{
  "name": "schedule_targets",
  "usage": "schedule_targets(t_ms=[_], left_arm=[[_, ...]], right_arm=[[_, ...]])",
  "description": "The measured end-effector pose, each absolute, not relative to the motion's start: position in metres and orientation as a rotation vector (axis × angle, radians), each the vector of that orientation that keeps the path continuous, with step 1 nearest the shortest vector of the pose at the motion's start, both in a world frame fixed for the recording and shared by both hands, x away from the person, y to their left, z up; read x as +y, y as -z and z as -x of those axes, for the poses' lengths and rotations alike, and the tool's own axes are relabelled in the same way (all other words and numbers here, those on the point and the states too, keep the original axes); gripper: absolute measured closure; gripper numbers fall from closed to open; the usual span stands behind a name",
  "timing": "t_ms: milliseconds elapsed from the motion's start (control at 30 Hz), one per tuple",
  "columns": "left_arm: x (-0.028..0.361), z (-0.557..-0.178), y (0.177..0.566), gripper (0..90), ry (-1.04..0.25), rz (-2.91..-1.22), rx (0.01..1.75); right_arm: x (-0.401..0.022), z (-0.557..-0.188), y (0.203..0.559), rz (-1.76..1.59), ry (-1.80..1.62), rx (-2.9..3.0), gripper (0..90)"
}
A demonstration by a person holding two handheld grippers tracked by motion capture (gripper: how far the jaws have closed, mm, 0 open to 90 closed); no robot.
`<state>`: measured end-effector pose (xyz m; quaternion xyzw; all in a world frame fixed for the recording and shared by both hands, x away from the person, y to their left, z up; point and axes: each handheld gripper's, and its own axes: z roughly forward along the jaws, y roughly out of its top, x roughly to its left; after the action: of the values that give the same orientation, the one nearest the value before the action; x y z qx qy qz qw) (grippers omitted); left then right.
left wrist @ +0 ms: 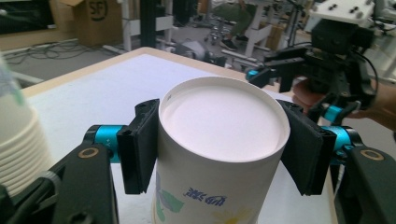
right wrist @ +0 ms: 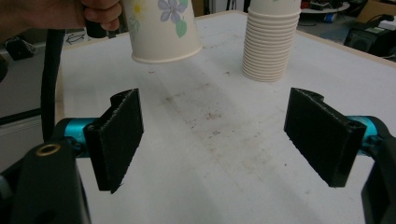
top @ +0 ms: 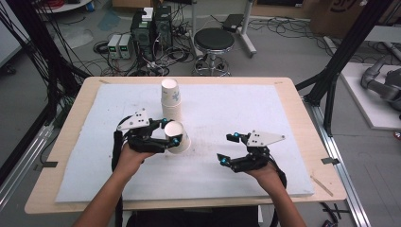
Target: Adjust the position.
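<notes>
Your left claw [top: 169, 133] is clamped on a single paper cup [top: 178, 137], one pad on each side of the wall just under the closed base; the jaws sit only as wide as the cup's narrow end. In the left gripper view the cup [left wrist: 219, 154] fills the centre of the frame, base toward the camera, with both black pads [left wrist: 140, 144] pressed flat on its sides. The cup is upside down and tilted, with printed text and a green and yellow motif inverted at the bottom of that frame. In the right gripper view it hangs at the upper left, open rim down and off the surface [right wrist: 210, 140], with a shadow under it. It's white with a flower print of purple petals and green leaves. Your right claw [top: 229, 147] is released: jaws spread wide, nothing between the pads, just bare stained white surface behind them. In the high view it sits right of centre, well apart from the cup. The stack of nested cups [top: 170, 100] stands upright at upper centre of the high view, just behind the held cup; I can't tell whether they touch. In the right gripper view the stack [right wrist: 272, 39] is at the upper right, resting on the surface.
</notes>
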<state>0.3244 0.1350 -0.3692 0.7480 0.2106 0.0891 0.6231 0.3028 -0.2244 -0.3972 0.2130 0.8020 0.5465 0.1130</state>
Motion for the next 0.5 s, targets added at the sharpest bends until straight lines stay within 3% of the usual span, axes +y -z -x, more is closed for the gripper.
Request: schedule_targets(t_ms=[500], left_arm=[[0.11,-0.321,0.376,35.0,-0.115,-1.75,0.402]], right_arm=[[-0.208,-0.3,0.402,-0.561,-1.625,2.401,20.2]])
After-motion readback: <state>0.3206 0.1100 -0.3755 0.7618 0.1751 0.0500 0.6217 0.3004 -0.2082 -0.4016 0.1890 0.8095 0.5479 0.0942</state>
